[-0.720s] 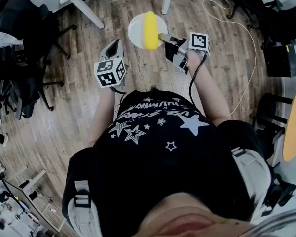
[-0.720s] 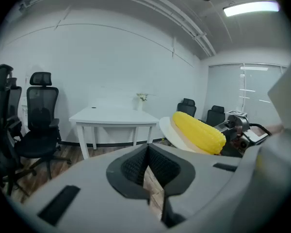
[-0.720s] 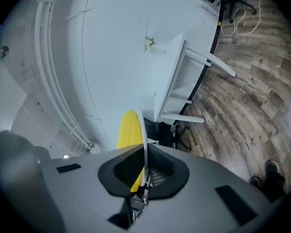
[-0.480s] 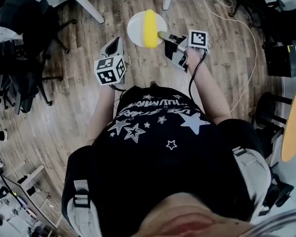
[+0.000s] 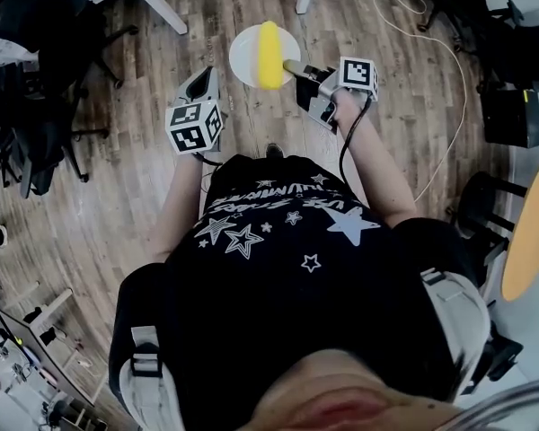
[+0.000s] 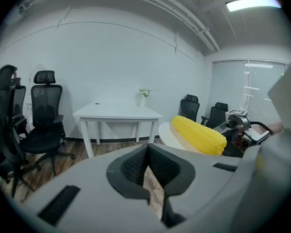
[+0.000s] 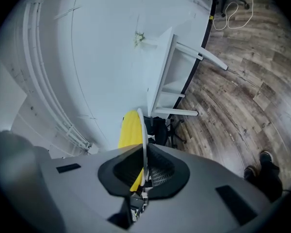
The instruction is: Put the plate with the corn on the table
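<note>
A white plate [image 5: 244, 57] with a yellow corn cob [image 5: 269, 54] on it hangs level above the wooden floor. My right gripper [image 5: 293, 65] is shut on the plate's right rim. In the right gripper view the plate [image 7: 143, 130] runs edge-on between the pads, with the corn [image 7: 129, 129] on its left. My left gripper [image 5: 206, 79] hangs to the left of the plate, shut, with nothing held. In its own view the left gripper [image 6: 148, 148] points at the white table [image 6: 117, 112], and the corn [image 6: 199, 135] and plate [image 6: 169, 132] show at the right.
The white table's legs [image 5: 157, 5] stand just beyond the plate. Black office chairs [image 5: 36, 70] crowd the left side. A cable [image 5: 422, 34] loops over the floor at the right, near a black box [image 5: 503, 110]. A small vase [image 6: 143, 97] stands on the table's far edge.
The floor and table legs have drifted slightly up the head view, and both grippers sit a little higher in it. The plate stays in the right gripper's grip.
</note>
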Available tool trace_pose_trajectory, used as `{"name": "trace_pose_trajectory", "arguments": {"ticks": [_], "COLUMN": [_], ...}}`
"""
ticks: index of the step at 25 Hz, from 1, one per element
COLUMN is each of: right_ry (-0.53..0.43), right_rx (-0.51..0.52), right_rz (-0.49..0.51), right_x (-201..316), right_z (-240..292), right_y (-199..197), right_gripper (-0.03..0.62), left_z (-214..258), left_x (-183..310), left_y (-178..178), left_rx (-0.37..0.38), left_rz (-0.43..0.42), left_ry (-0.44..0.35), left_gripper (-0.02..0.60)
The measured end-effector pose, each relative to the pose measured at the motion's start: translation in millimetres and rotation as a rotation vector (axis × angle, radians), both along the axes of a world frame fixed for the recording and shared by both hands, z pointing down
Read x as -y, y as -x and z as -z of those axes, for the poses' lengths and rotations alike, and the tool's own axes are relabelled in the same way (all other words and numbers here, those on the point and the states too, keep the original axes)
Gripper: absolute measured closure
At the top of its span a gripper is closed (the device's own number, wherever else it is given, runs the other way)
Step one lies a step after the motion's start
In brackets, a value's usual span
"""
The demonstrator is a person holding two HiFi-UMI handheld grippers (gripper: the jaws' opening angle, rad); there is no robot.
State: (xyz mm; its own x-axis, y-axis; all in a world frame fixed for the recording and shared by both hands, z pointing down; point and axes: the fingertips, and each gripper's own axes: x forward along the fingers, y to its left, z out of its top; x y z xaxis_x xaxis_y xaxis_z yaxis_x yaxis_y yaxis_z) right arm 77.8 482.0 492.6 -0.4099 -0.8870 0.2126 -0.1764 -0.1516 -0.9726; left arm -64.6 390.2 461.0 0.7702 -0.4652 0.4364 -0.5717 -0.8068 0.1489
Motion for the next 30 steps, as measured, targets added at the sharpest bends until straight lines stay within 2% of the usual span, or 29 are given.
{"name": "trace_pose_trajectory", "arguments": {"ticks": [7, 12, 20, 25, 30], "right_ry": [-0.062, -0.056, -0.055, -0.053, -0.057], "right_rx": [0.023, 0.007, 0.002, -0.011, -0.026], "right_rz": [0.043, 0.072, 0.075, 0.069, 0.053], "right_x": [14, 25, 58, 94, 157], "right_z": [5, 6, -1, 0, 0], "right_y": [-16, -19, -26, -37, -49], "right_gripper": [0.579, 0.576, 0.576, 0.576, 0.576], "left_z": [-4, -3, -13, -15, -15], "left_x": [9, 20, 56, 96, 165], "left_y": [-10, -5, -11, -25, -39], "left_rx": [-0.008, 0.010, 0.016, 0.002, -0.016], "left_rz": [0.062, 0.086, 0.079, 0.061, 0.040], "left_ry": [0.000, 0.002, 0.003, 0.009, 0.005], "left_gripper": [0.577, 0.577, 0.577, 0.577, 0.577]}}
